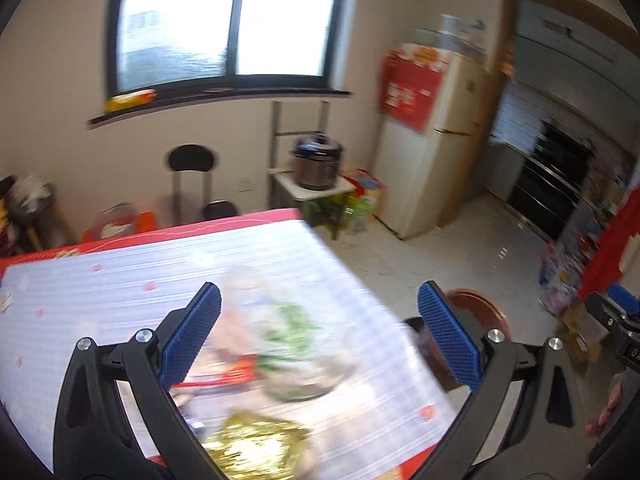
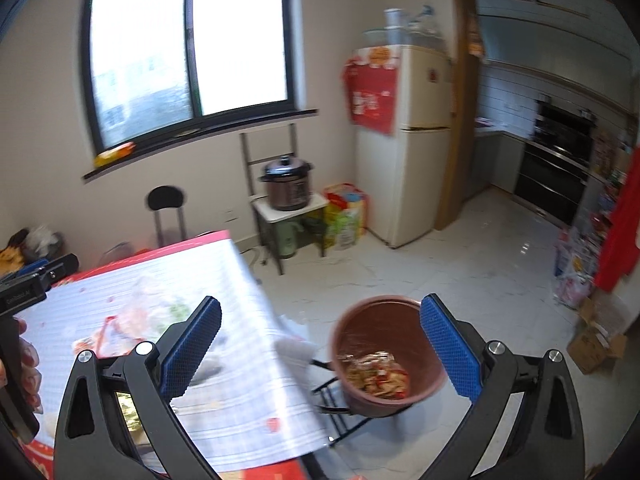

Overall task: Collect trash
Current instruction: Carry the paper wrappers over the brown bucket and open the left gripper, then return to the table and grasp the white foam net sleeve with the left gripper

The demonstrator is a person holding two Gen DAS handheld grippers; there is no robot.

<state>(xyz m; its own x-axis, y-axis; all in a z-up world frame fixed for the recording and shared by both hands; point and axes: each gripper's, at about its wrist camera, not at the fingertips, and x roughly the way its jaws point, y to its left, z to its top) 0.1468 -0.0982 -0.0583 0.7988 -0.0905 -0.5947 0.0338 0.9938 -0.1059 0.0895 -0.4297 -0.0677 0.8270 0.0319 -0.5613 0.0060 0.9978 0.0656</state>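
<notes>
Left wrist view: the left tongs (image 1: 320,340) stand wide apart with nothing between the blue pads, hovering over the surface (image 1: 120,280), which wears a pale striped cover with a red border. The trash lies on it, blurred by motion. A clear plastic bag (image 1: 288,328) with green and pinkish contents sits between and just beyond the fingers, a red scrap (image 1: 236,372) at its near edge. Closer to the camera lies a crumpled gold foil wrapper (image 1: 252,448), shiny and creased. Past the surface's right edge, the rim of a brown bin (image 1: 480,304) shows behind the right finger. At the far right edge, part of the right tongs (image 1: 620,312) is visible.

Right wrist view: the right tongs (image 2: 320,340) are also spread wide and empty, held above the surface's corner (image 2: 248,360) and the floor. The brown bin (image 2: 384,352) sits just beside the surface on a black wire stand (image 2: 336,412), round and tilted toward the camera, with crinkled wrappers (image 2: 376,376) in red, gold and clear film at its bottom. The plastic bag (image 2: 152,316) lies on the surface to the left. The left tongs (image 2: 28,288) appear at the left edge.
</notes>
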